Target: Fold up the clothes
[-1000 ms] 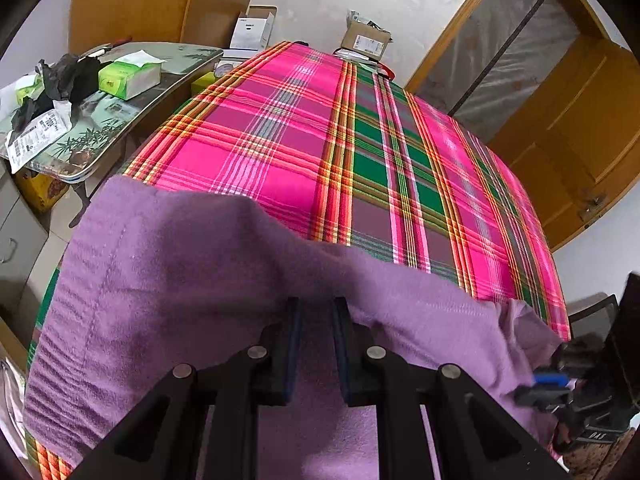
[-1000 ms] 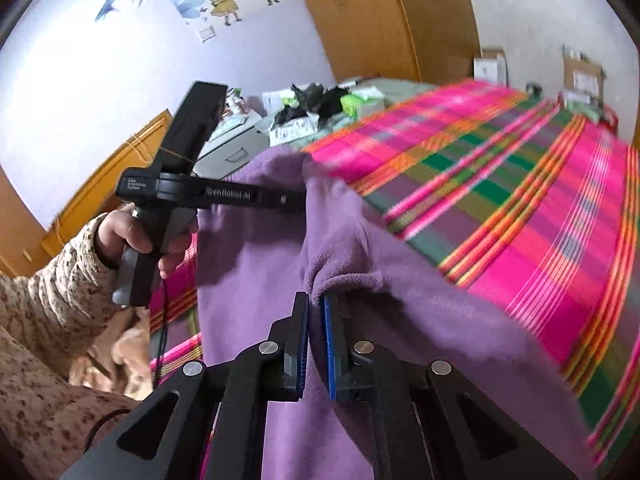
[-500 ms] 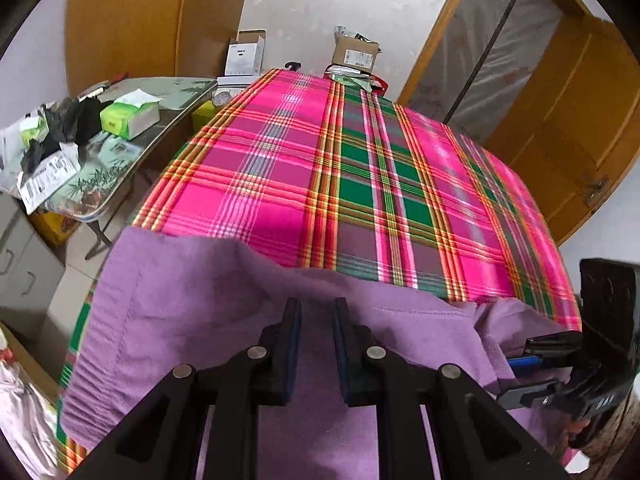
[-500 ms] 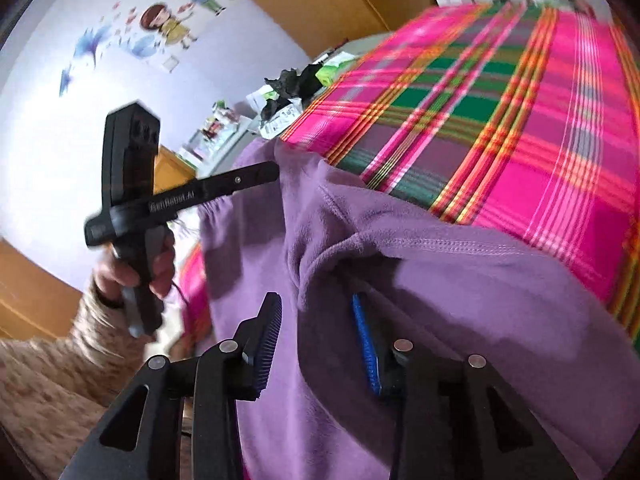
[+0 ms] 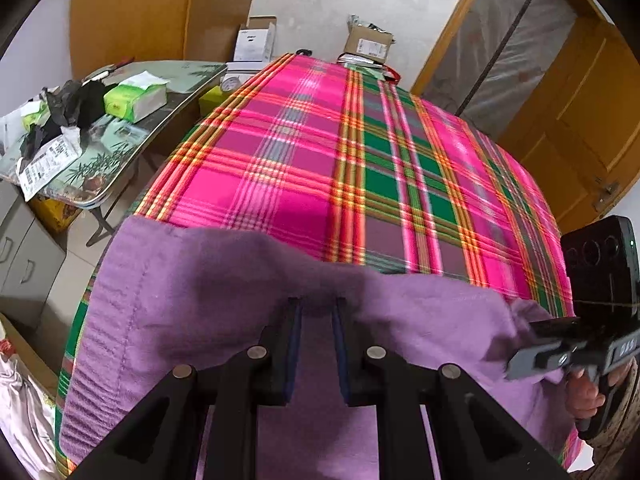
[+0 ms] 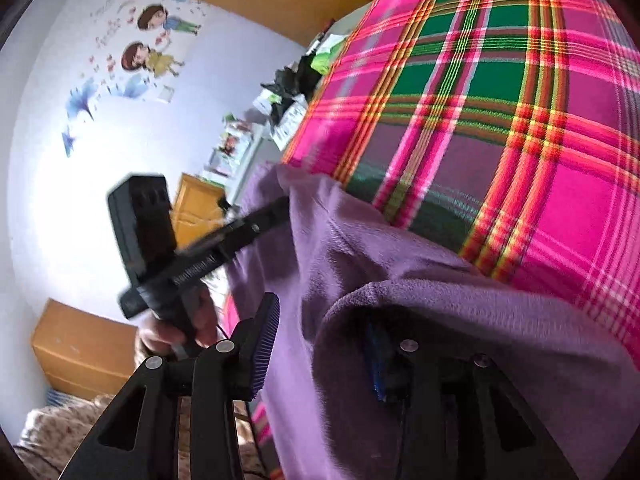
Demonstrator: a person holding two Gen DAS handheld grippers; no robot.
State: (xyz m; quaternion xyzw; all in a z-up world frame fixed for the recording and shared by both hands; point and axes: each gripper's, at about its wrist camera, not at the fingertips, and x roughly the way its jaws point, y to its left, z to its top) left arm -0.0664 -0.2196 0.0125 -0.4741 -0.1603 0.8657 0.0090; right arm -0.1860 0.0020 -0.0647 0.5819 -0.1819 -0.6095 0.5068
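A purple garment (image 5: 200, 300) lies along the near edge of a bed with a pink and green plaid cover (image 5: 320, 160). My left gripper (image 5: 317, 304) is shut on a raised fold of its far edge. In the right wrist view the cloth lifts up to the left gripper (image 6: 282, 202). My right gripper (image 6: 320, 312) is at the garment's right end, its jaws opening wide. A loose fold of the garment (image 6: 440, 340) drapes over its right finger and hides that pad. The left finger (image 6: 266, 340) is bare, and neither pad presses on the cloth. The left wrist view shows the right gripper (image 5: 524, 344) at the cloth's right corner.
A side table (image 5: 120, 168) left of the bed carries a tissue pack (image 5: 134, 98) and black bags. Grey drawers (image 5: 24, 256) stand nearer. Cardboard boxes (image 5: 370, 44) sit beyond the bed's far end, and a wooden door (image 5: 580, 100) is at the right. A hand (image 6: 176, 332) holds the left gripper's handle.
The right gripper's jaws went from shut on the purple fold to wide apart, and the gripper rolled and dropped lower. The left gripper kept its grip and barely moved.
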